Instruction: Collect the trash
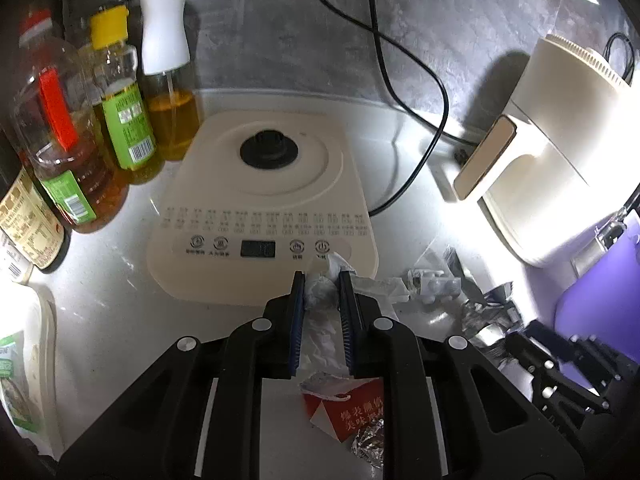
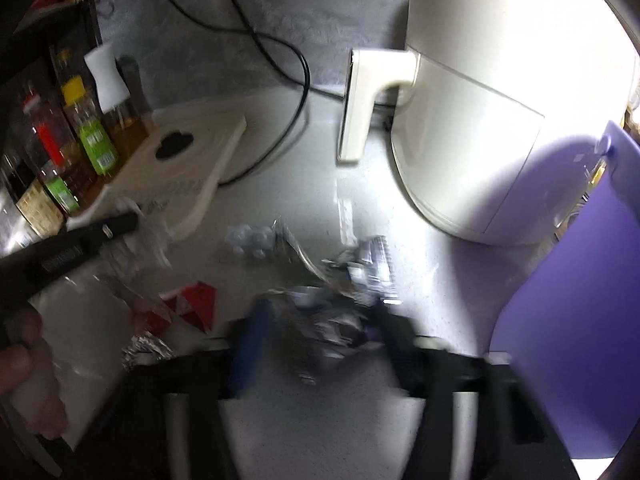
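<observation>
In the left wrist view my left gripper (image 1: 323, 278) is shut on a crumpled white tissue (image 1: 320, 300) at the front edge of the induction cooker (image 1: 264, 200). Below it lie a red paper wrapper (image 1: 348, 412) and a foil ball (image 1: 370, 444). The right wrist view is blurred. There my right gripper (image 2: 324, 326) has crumpled silver foil (image 2: 336, 320) filling the gap between its blue pad (image 2: 256, 328) and the other finger. Clear plastic scraps (image 2: 250, 240) lie just beyond. The left gripper (image 2: 120, 226) shows at the left edge with a hand (image 2: 20, 356) behind it.
Oil bottles (image 1: 120, 120) stand in a row at the left, next to the cooker. A cream air fryer (image 1: 560, 140) stands at the right, with a purple panel (image 2: 580, 320) in front of it. A black cable (image 1: 420, 92) runs along the back wall. A packet (image 1: 16, 380) lies at the near left.
</observation>
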The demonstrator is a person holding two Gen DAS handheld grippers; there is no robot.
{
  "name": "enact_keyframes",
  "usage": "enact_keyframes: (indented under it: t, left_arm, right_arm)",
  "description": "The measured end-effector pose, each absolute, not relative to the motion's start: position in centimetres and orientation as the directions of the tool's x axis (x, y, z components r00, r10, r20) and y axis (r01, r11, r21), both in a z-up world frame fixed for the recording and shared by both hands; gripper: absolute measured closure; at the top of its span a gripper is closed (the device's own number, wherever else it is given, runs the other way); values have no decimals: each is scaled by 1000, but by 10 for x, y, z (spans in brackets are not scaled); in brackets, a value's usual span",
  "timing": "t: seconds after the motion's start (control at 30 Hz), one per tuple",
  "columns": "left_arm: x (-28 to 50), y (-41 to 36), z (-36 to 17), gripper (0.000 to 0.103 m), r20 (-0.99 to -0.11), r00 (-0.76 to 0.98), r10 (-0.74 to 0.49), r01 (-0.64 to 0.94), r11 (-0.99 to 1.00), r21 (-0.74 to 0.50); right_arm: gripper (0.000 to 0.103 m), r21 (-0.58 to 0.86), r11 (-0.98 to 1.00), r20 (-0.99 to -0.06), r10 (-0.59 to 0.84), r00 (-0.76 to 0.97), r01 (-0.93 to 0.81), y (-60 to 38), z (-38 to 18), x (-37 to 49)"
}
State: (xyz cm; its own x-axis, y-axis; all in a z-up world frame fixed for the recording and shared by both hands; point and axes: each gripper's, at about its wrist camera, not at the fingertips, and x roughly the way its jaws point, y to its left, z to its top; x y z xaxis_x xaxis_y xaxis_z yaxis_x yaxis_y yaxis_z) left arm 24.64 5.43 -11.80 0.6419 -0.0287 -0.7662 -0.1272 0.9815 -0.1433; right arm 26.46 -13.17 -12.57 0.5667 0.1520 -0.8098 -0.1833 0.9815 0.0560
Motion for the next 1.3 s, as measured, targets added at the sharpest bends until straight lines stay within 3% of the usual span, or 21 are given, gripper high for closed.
enact_keyframes:
  t: [0.07,0.13,0.63,0.8,0.9,0.93,0.97,1.0,1.1,1.3]
  left_arm:
    - [246,54,-114,86,-758,651,-28,-126,981,-144]
    - [245,53,-111,86,-752,658,-28,-123,982,-144]
    - [210,33,-64,86,-666,746,-14,-89,989,-121]
    - [198,32,-54,86,-647,762,7,-105,988,-113]
    - [194,35,-53,86,-639,769,28,-117,988,-98]
    - [195,36,-54,86,-638,769,33,-121,988,-93]
    - [198,37,-56,86,-643,765,35,-125,988,-94]
    - [199,39,-58,86,-644,764,35,-128,987,-97]
    - [207,41,-62,86,-643,764,44,-132,987,-89]
    - [221,43,-78,86,-662,748,46,-144,985,-94]
  right_arm:
    - [101,53,981,-805,152,574,-187,-132,-123,263]
    - [102,62,979,-800,165,577,-195,-133,-121,260]
    - [102,118,961,-682,262,683,-251,-144,-71,211]
    - [101,116,961,-694,259,671,-251,-149,-72,203]
    - [96,120,966,-716,244,654,-229,-155,-80,206]
    - [79,116,966,-716,242,655,-229,-155,-83,207]
    - [53,104,970,-713,227,664,-220,-156,-85,209]
    - [49,97,972,-707,218,673,-213,-156,-87,210]
    - [52,94,972,-714,217,666,-216,-153,-94,222]
    - [47,75,969,-736,214,643,-237,-133,-111,243]
